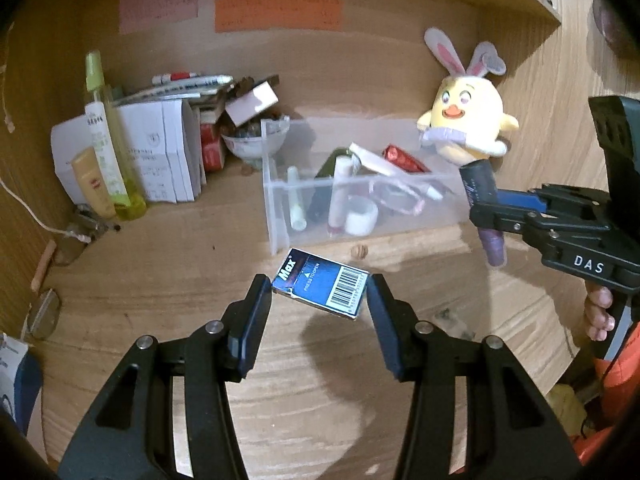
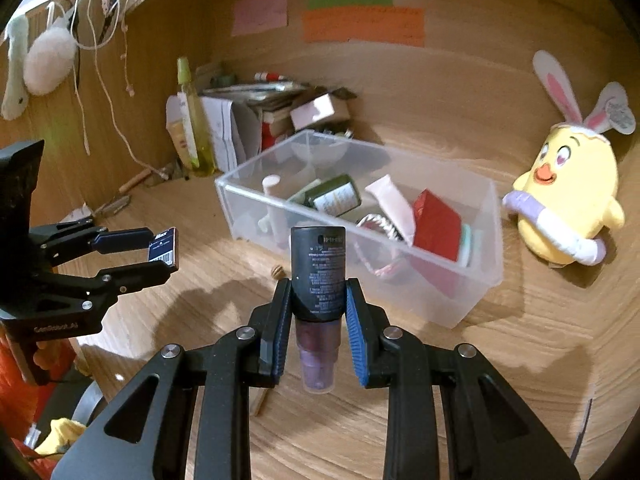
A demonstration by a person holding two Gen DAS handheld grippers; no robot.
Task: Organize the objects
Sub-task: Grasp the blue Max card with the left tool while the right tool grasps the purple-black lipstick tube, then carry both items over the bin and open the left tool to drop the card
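From the left wrist view, the left tool reaches forward and low over the wooden counter, its two blue-padded fingers spread wide and clamped on the short edges of a small blue Max box, which hangs tilted between the tips with its barcode face up, clear of the counter. Just ahead of the tips stands a clear plastic bin holding tubes, a dark green bottle and a red packet. Off to the right and slightly ahead, the right tool comes in sideways, a bare hand under its grip, pinching a dark cylindrical bottle upright; behind that bottle a yellow chick plush with rabbit ears sits near the back wall. From the right wrist view, the right tool points forward and down, its fingers closed on the lower body of the dark cylindrical bottle, black cap end up and translucent purple end hanging below the pads. The clear plastic bin lies just beyond the tips, and the yellow chick plush lies farther right. Well to the left, the left tool extends horizontally with the small blue Max box held between its fingers.
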